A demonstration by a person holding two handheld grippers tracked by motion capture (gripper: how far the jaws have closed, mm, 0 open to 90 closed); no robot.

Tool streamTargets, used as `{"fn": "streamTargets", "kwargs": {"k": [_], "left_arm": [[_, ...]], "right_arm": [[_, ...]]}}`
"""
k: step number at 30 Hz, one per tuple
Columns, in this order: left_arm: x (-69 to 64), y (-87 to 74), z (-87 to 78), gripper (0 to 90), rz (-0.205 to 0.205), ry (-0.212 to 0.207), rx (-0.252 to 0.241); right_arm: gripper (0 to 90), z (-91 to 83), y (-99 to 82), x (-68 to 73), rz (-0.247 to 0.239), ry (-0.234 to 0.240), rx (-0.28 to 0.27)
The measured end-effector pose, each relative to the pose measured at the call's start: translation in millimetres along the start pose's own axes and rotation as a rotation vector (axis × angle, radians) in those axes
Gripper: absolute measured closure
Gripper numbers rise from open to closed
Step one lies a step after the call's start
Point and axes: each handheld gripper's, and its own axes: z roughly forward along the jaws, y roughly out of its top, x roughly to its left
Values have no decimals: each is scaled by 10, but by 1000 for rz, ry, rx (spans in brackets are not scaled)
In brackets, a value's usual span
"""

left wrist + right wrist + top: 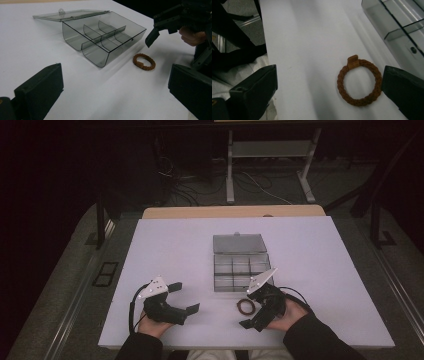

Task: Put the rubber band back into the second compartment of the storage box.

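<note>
A brown braided bracelet (pixel 359 81) is framed by the wide-open, empty right gripper (pixel 255 307); the left gripper (pixel 182 297) is likewise held wide open and empty.

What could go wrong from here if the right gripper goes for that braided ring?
1. The braided ring lies flat on the white table, so the open right gripper may push it along instead of gripping it.
2. The ring lies close to the front wall of the open organizer box; a jaw could bump and shift the box.
3. The left gripper is open nearby, so the two could cross paths.
</note>
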Motion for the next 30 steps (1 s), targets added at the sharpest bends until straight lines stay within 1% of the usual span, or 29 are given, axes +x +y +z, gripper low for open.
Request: {"fn": "streamTargets", "kwargs": {"k": [2,4,5,6,8,9,10,12,15,19,22,24,25,26,27,28,30], "left_arm": [[0,0,0,0,2,-1,1],[0,1,1,0,3,0,2],[0,1,2,0,2,0,2],[0,2,2,0,2,0,2],[-2,2,2,0,3,-2,3],[-2,2,3,0,3,-2,3],[-1,1,3,0,3,-2,3],[-1,1,5,0,2,-3,3],[3,-1,2,0,3,-2,5],[6,-1,1,0,2,-1,4],[4,-2,6,0,6,-1,13],[3,-2,7,0,6,0,13],[3,-2,6,0,6,0,13],[3,-2,6,0,6,0,13],[3,-2,6,0,4,0,13],[4,-2,5,0,6,1,14],[4,-2,6,0,6,1,14]], "right_arm": [[19,23,5,4,8,1,18],[139,36,0,-8,-14,15,26],[151,47,2,-15,-10,15,37],[151,47,2,-15,-10,15,37],[213,63,-1,-27,-14,17,50],[219,72,-1,-32,-21,19,54],[228,80,-1,-34,-13,16,60],[268,93,-2,-42,-16,17,68],[298,111,0,-47,-14,21,80],[351,132,-2,-45,-24,21,90],[400,147,-6,-43,-31,17,98],[439,159,-9,-41,-31,3,103],[483,163,-11,-35,-32,-11,113],[483,163,-11,-35,-32,-11,113],[530,171,-14,-36,-45,-27,114],[530,171,-14,-36,-45,-27,114],[567,175,-15,-34,-48,-38,117]]}}
